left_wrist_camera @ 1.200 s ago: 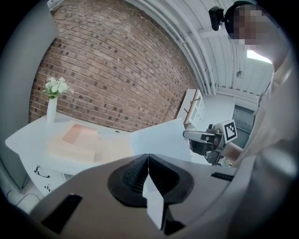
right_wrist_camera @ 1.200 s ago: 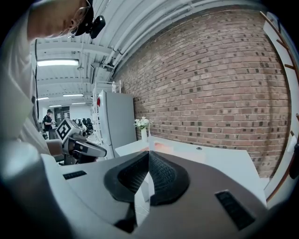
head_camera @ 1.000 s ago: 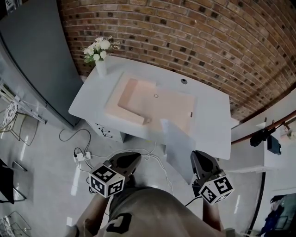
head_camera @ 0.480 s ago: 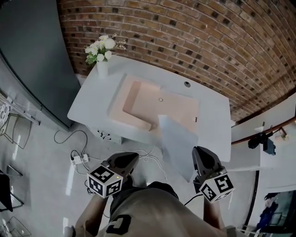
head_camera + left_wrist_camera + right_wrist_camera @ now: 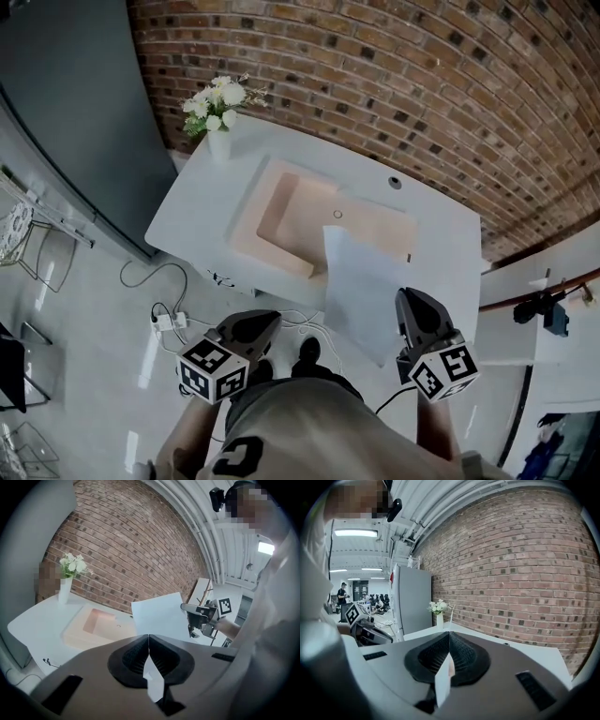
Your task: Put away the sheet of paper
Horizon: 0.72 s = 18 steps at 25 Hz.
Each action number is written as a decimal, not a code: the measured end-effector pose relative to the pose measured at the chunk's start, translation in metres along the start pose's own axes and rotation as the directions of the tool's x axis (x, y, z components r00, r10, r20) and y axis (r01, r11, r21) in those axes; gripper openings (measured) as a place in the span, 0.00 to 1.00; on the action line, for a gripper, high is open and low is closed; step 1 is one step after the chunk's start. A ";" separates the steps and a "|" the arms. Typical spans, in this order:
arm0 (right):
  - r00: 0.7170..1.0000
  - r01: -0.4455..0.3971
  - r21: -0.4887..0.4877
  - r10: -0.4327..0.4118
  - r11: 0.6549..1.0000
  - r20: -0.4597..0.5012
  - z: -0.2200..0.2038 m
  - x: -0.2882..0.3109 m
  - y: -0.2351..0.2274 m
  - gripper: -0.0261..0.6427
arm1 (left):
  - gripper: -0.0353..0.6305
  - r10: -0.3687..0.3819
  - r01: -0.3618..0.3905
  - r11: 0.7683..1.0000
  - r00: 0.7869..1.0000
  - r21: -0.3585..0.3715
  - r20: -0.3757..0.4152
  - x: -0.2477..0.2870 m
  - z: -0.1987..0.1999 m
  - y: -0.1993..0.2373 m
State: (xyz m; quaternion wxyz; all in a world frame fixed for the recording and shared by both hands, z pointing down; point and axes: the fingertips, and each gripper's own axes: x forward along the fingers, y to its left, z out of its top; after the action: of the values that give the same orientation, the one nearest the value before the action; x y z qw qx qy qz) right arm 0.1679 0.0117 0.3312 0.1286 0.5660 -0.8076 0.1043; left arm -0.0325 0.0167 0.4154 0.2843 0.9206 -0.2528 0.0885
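- One sheet of paper (image 5: 361, 291), white and plain, is held up in the air on a slant. Seen from the head view, it covers the near right part of the tabletop (image 5: 211, 202) and that tabletop's front edge.
- Two handheld grippers sit low in the head view, one at each side of the person's body.
- The right gripper (image 5: 409, 305) has its jaws closed on the sheet's lower right corner. In the right gripper view the jaws (image 5: 449, 641) meet on the paper, which shows edge-on as a thin white strip.
- The left gripper (image 5: 264, 323) hangs over the floor, well apart from the sheet. In the left gripper view its jaws (image 5: 148, 641) are pressed together, with no object I can name between them.
- That same view shows the sheet (image 5: 159, 616) beyond the jaws, pinched by the right gripper (image 5: 197, 616).
- One white tabletop stands against a red brick wall (image 5: 422, 94).
- One shallow peach tray (image 5: 281, 211) lies at the middle of the tabletop.
- One white vase (image 5: 218, 142) of white flowers stands at the far left corner.
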 end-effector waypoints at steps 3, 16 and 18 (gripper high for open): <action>1.000 -0.023 0.039 0.022 0.999 0.015 0.000 0.011 -0.021 0.07 | 0.08 0.038 -0.038 0.999 0.999 0.005 0.000 0.010 0.008 0.001; 1.000 -0.007 0.077 0.007 0.997 -0.011 -0.028 0.044 -0.136 0.07 | 0.08 0.156 -0.156 0.988 0.988 0.018 -0.005 0.072 0.031 -0.016; 1.000 -0.001 0.078 0.003 0.997 -0.022 -0.035 0.050 -0.150 0.07 | 0.08 0.170 -0.170 0.985 0.985 0.019 -0.004 0.080 0.033 -0.017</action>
State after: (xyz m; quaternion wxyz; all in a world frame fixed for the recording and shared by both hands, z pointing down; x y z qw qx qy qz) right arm 0.2962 -0.0723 0.3839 0.1151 0.5686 -0.8020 0.1420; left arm 0.0457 -0.0229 0.4044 0.2679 0.8980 -0.3287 0.1173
